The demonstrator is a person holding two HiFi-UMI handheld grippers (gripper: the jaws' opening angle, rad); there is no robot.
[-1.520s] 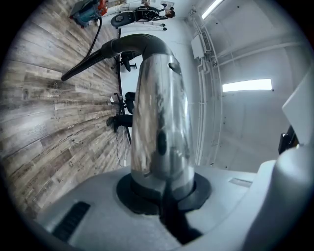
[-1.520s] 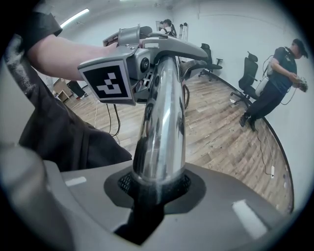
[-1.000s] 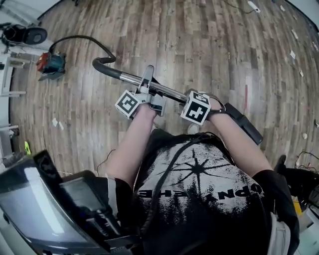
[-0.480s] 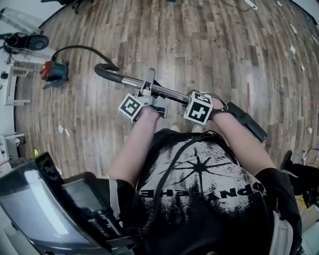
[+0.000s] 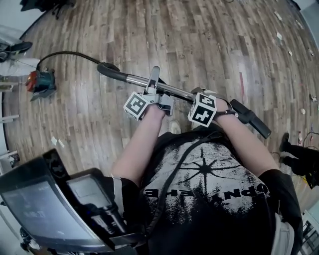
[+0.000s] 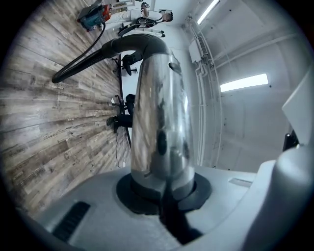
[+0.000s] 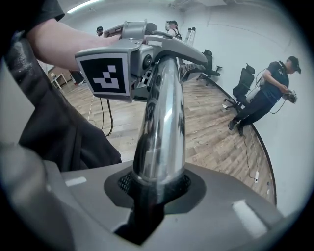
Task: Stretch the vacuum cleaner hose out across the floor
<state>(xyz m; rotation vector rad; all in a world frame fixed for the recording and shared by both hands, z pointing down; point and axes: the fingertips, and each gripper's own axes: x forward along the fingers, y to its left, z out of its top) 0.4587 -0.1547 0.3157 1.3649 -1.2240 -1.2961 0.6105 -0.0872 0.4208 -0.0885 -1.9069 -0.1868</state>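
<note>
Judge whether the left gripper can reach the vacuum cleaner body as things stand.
Probably not: the left gripper is clamped on the chrome tube, and the vacuum cleaner body sits well off across the floor, at the far end of the hose.

Lab-like open room: plank floor (image 5: pixel 199 45), ceiling strip lights (image 6: pixel 244 82), office chairs (image 7: pixel 243 84)

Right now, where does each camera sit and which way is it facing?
Head view: on the person's head, facing steeply down at the wooden floor; shows both forearms, the shirt, and left gripper and right gripper shut on the metal tube.
Left gripper view: on the left gripper, looking along the tube toward the black hose and vacuum cleaner; no body shows.
Right gripper view: on the right gripper, looking along the tube at the left gripper's marker cube and forearm.
Shared: all show the tube.
</note>
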